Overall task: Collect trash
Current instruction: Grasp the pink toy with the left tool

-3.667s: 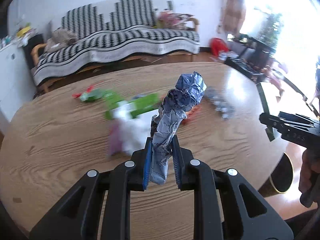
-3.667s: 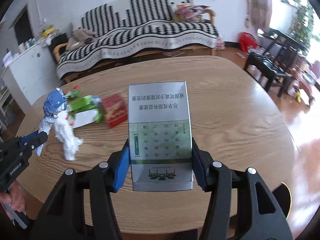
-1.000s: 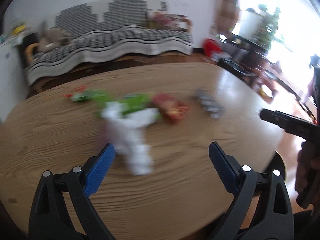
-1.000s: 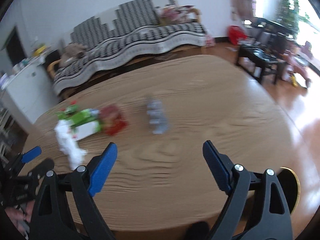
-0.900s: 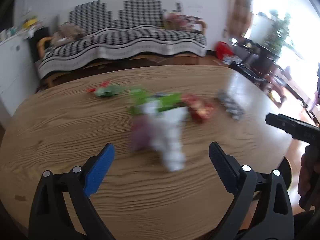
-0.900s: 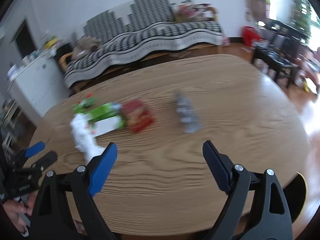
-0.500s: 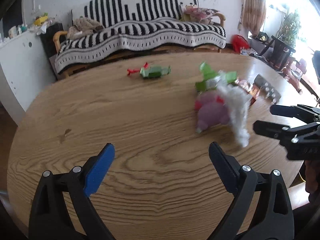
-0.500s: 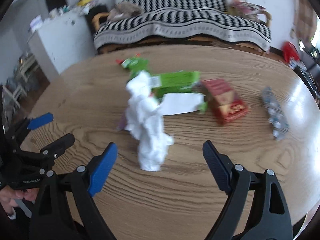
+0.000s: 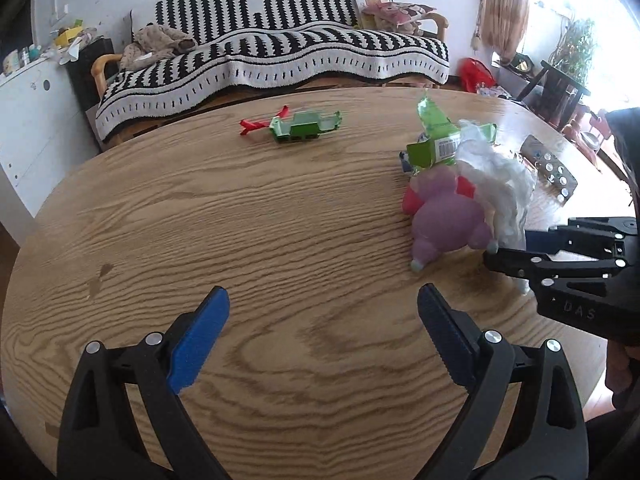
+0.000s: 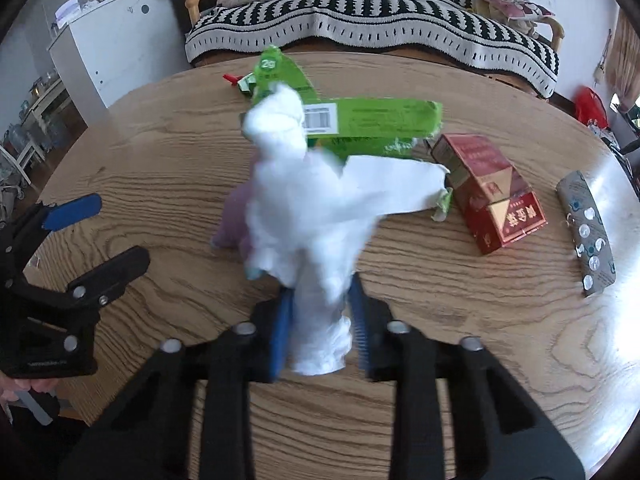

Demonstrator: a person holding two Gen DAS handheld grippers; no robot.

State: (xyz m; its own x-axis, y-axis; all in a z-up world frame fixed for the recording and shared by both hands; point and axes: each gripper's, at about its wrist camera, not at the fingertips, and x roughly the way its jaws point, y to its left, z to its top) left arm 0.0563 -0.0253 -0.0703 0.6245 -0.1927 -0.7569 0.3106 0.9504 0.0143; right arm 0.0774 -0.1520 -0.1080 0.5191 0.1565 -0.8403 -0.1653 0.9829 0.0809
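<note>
Trash is only partly gathered, judging by what lies on the oval wooden table [image 9: 280, 240]. The right gripper [image 10: 320, 320] has just been closing, and its blue pads now pinch the lower end of a crumpled white tissue wad [image 10: 304, 200], which stands up between them over the tabletop. The left gripper [image 9: 320, 332] hangs with its jaws spread wide and nothing between them, above bare wood near the table's front edge.

Left to collect, by my reading: a soft purple plastic wrapper [image 9: 448, 216] touching the tissue; a flattened green cardboard carton [image 10: 360, 120] behind it; a red cigarette box [image 10: 492, 192] just beside that; a grey foil blister strip of pills [image 10: 588, 232] well apart to the right; and a small green wrapper with a red ribbon end [image 9: 304, 128] alone toward the far side, before the striped sofa [image 9: 280, 40].

No bin shows in either view (so where the tissue is bound I cannot tell). One piece is gripped, five wait.
</note>
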